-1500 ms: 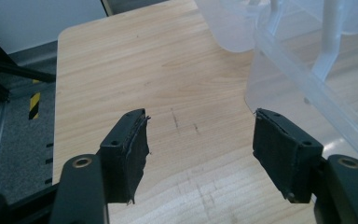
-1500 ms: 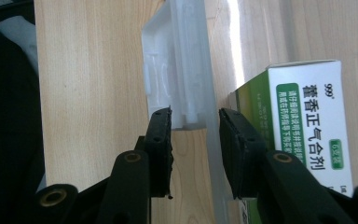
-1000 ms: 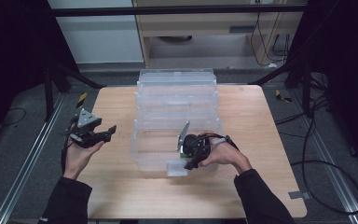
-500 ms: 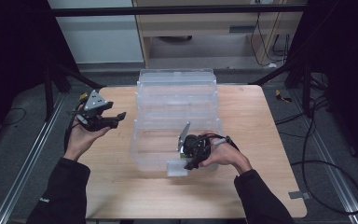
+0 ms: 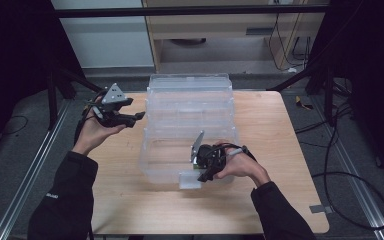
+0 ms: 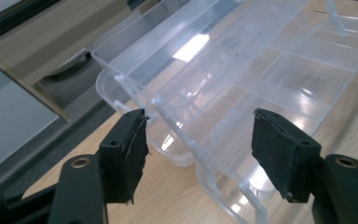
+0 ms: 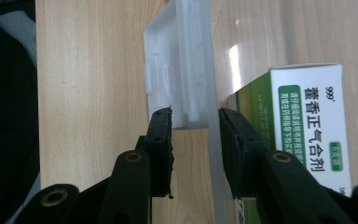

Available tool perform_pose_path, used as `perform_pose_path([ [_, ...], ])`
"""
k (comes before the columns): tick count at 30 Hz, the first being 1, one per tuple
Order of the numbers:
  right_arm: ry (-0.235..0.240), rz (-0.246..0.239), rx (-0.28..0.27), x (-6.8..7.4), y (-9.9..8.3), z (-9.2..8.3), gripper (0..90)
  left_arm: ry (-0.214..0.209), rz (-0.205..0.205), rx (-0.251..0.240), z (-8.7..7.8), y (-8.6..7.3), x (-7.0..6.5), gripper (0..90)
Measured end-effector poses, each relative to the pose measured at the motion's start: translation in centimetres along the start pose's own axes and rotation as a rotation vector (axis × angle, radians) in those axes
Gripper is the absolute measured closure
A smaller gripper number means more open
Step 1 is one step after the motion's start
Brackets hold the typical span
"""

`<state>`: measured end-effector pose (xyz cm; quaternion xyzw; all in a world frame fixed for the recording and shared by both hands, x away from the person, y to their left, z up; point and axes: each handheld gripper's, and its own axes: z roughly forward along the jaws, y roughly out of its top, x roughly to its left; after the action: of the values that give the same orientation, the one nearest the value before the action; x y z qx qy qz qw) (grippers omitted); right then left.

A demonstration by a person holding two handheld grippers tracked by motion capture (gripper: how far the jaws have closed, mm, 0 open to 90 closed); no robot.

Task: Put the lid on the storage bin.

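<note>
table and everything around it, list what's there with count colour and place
clear plastic organiser box: 1, see-through, middle of the table, tiers spread open toward the far edge
front latch: 1, clear white, near wall of the box, between the right gripper's jaws
medicine carton: 1, white and green with printed characters, inside the box beside the right gripper
table: 1, light wood
cabinet: 1, beige, behind the table
cables: several, black, floor at the right
left gripper: 1, black, grey plate on top, held above the table's left edge, jaws open and empty
right gripper: 1, black, at the box's near wall, jaws astride the latch
sleeves: 2, black, bottom of the high view
</note>
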<state>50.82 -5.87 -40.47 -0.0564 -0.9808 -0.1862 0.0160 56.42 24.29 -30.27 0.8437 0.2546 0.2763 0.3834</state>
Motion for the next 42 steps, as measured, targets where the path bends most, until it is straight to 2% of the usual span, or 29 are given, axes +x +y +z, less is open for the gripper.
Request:
perform_pose_path([
  [5,0.001,-0.010,-0.005,0.0,0.0,0.0,66.1,-0.035,0.019,-0.004,0.6,0.9,0.2,35.4],
  [8,0.000,-0.010,-0.005,0.0,0.0,0.0,66.1,-0.055,0.054,0.011,1.1,1.5,0.3,36.3],
  [12,-0.002,-0.015,-0.004,0.0,0.0,0.0,66.1,-0.074,0.072,0.010,1.6,2.1,0.4,37.1],
  [23,-0.008,-0.018,-0.004,0.1,0.0,0.0,66.1,-0.108,0.128,0.025,3.0,3.8,0.6,37.4],
  [31,-0.005,-0.020,0.000,0.1,0.0,0.0,66.2,-0.138,0.180,0.052,4.1,4.6,0.7,39.9],
  [37,-0.005,-0.024,-0.002,0.1,0.0,0.0,66.2,-0.164,0.225,0.089,4.8,5.2,0.9,40.9],
  [42,-0.006,-0.023,0.001,0.1,0.0,0.0,66.2,-0.182,0.253,0.094,5.4,5.7,1.0,42.2],
])
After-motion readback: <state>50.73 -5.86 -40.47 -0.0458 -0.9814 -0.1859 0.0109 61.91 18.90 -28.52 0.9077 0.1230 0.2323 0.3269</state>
